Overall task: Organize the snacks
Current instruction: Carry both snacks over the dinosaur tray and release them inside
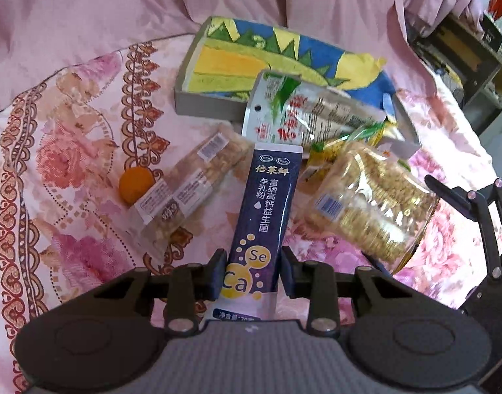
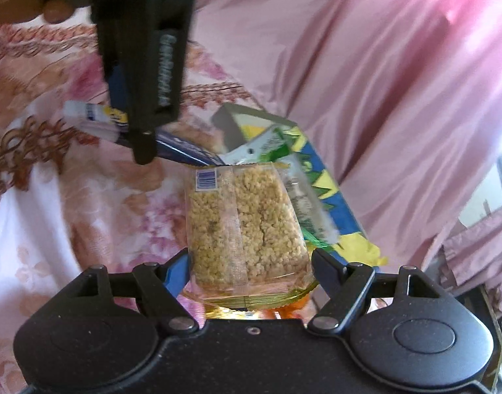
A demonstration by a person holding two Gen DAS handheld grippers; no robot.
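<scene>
My left gripper (image 1: 252,272) is shut on a dark blue powder sachet (image 1: 267,203) marked Se and Ca; it also shows in the right wrist view (image 2: 182,149). My right gripper (image 2: 249,266) is shut on a clear packet of puffed grain cake (image 2: 244,220), seen in the left wrist view (image 1: 366,203) at the right. A grey box (image 1: 205,95) lined with a blue, yellow and green cloth (image 1: 283,55) lies behind. A green and white snack bag (image 1: 303,111) leans on its front edge. A second grain bar packet (image 1: 185,190) lies left, beside an orange (image 1: 134,180).
Everything lies on a pink floral bedsheet (image 1: 70,131) with a plain pink quilt (image 1: 119,6) bunched behind. Dark furniture (image 1: 464,55) stands at the far right. The left gripper's body (image 2: 146,65) crosses the upper left of the right wrist view.
</scene>
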